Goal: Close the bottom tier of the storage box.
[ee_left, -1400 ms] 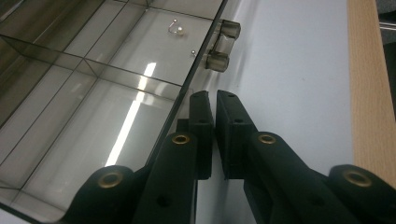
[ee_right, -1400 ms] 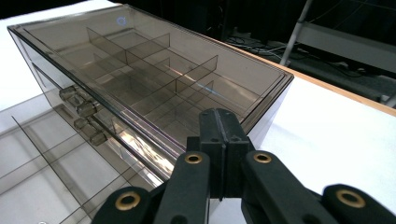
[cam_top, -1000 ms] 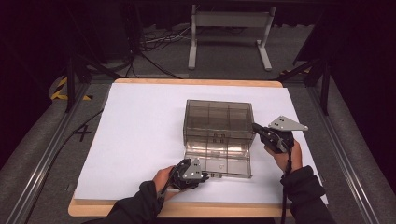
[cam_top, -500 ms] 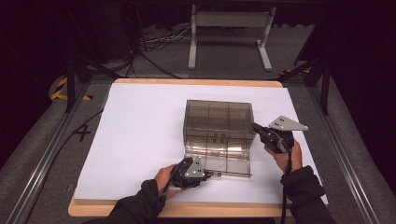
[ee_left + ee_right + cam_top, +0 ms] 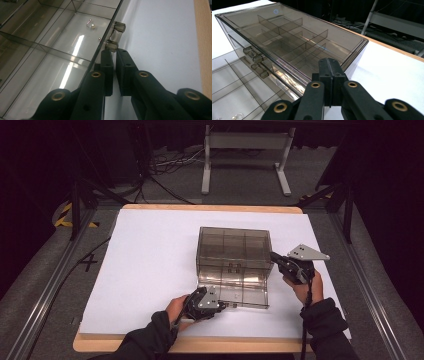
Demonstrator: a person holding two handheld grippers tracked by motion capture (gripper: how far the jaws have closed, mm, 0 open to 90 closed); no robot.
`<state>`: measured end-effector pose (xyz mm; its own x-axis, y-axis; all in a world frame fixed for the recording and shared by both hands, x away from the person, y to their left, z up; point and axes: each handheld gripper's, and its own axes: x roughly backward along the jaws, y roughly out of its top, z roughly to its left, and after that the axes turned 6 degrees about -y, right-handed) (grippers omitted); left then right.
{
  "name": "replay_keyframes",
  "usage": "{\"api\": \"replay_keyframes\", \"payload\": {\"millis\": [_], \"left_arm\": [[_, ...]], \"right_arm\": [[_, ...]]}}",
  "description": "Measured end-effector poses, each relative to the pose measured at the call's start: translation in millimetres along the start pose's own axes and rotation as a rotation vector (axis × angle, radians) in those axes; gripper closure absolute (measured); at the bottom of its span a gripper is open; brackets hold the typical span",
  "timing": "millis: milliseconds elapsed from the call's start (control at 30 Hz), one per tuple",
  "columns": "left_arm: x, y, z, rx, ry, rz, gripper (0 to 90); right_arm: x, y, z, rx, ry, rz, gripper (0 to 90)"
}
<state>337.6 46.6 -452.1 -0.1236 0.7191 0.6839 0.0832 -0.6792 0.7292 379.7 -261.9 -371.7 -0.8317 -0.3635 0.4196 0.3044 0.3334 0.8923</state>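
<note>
I look down on a wooden table (image 5: 150, 345) covered by a white sheet (image 5: 150, 255), with dark floor and a metal stand (image 5: 245, 150) beyond it. On the sheet stands one smoked transparent organiser box (image 5: 234, 251), its top split by dividers into compartments; through the lid I cannot make out anything inside them. One drawer (image 5: 240, 292) is pulled out of its front toward me and lies flat on the sheet, also split by dividers. In the left gripper view I count three small things in that drawer (image 5: 62, 47): a hooked earring (image 5: 90, 25) with a pale bead, and one tiny round bead (image 5: 99, 38) just beside the front wall. The right gripper view shows another small hooked piece (image 5: 237, 116) at the drawer's near edge, though it is too small to name.

My left gripper (image 5: 222, 306) sits at the drawer's front left corner. Its jaws stand narrow, a thin slit between them, tips right under the drawer handle (image 5: 115, 36) and just touching it; whether they pinch the drawer wall I cannot tell.

My right gripper (image 5: 274, 256) rests against the box's right side near its top edge, jaws pressed fully together with nothing between them.
</note>
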Motion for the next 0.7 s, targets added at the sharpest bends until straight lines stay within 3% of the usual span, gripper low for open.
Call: {"api": "replay_keyframes", "payload": {"millis": [700], "left_arm": [[-2.1, 3.3, 8.4, -0.012, 0.018, 0.010, 84.4]], "right_arm": [[0.1, -0.1, 0.2, 0.001, -0.002, -0.001, 89.8]]}}
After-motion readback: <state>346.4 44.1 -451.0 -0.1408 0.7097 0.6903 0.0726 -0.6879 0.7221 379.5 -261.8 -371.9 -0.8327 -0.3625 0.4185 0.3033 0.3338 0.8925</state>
